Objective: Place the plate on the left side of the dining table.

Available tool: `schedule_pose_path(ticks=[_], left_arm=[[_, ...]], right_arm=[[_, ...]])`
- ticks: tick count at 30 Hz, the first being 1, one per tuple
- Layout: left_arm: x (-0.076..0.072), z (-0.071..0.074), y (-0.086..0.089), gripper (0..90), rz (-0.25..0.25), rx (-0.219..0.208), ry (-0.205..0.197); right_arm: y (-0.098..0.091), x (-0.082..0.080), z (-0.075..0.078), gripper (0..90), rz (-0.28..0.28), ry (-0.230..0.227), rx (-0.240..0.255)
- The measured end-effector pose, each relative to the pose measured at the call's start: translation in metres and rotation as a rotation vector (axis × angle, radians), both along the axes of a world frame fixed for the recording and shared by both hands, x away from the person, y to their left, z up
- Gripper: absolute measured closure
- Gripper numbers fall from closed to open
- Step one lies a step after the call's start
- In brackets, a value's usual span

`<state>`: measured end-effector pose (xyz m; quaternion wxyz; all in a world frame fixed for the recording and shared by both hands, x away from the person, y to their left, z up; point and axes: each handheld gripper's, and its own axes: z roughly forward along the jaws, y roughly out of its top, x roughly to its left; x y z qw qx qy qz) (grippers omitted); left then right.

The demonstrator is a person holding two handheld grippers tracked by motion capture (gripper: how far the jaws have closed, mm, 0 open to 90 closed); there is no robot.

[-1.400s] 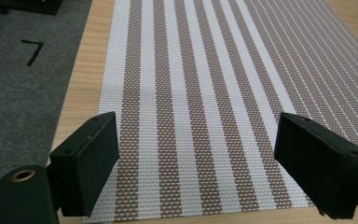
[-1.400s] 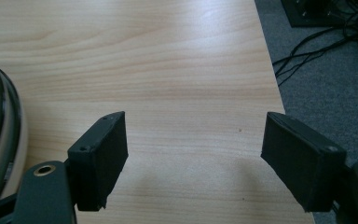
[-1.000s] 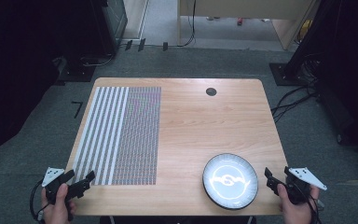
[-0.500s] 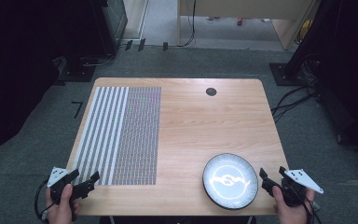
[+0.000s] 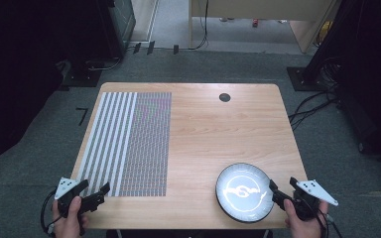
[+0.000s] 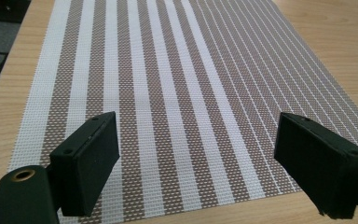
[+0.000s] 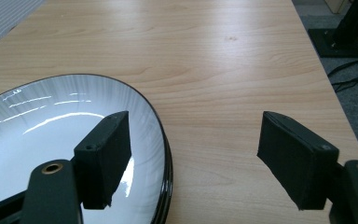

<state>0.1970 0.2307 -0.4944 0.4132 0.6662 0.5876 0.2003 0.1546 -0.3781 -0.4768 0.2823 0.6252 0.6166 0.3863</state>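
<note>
My right gripper (image 5: 284, 190) hangs at the near right corner, jaws spread wide, one pad above the rim of the glossy white round plate with a dark edge (image 7: 37, 140) and the other over bare wood. To take the plate well, I judge I should lower until the rim sits between the pads, then close squarely so the slick glaze cannot slip. My left gripper (image 5: 95, 191), also spread and holding nothing, sits just over the near edge of the brown-and-white striped woven placemat (image 6: 177, 93). Beyond both runs the light wooden table (image 5: 218, 129), with a small black round disc (image 5: 224, 97) near its far edge.
</note>
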Motion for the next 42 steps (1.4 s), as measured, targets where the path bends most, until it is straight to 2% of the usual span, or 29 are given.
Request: schedule_pose_path(ticks=[11,18,20,27,37,42], left_arm=[[0.0,0.002,-0.007,13.9,-0.014,-0.001,-0.005],[0.0,0.003,-0.019,13.9,-0.04,0.001,-0.01],[0.0,0.003,-0.027,13.9,-0.059,0.006,-0.014],[0.001,0.003,-0.048,13.9,-0.107,0.013,-0.026],[0.002,0.006,-0.071,13.9,-0.147,0.015,-0.044],[0.006,0.009,-0.091,13.9,-0.165,0.002,-0.055]], right_arm=[[0.012,0.001,-0.001,25.1,0.029,0.004,-0.014],[0.016,0.002,-0.001,25.3,0.034,0.01,-0.013],[0.02,0.002,-0.002,27.6,0.029,0.016,-0.023],[0.025,0.004,-0.002,32.2,0.012,0.03,-0.015],[0.029,0.006,-0.004,34.0,0.01,0.047,-0.024],[0.031,0.004,-0.004,41.3,0.014,0.041,-0.025]])
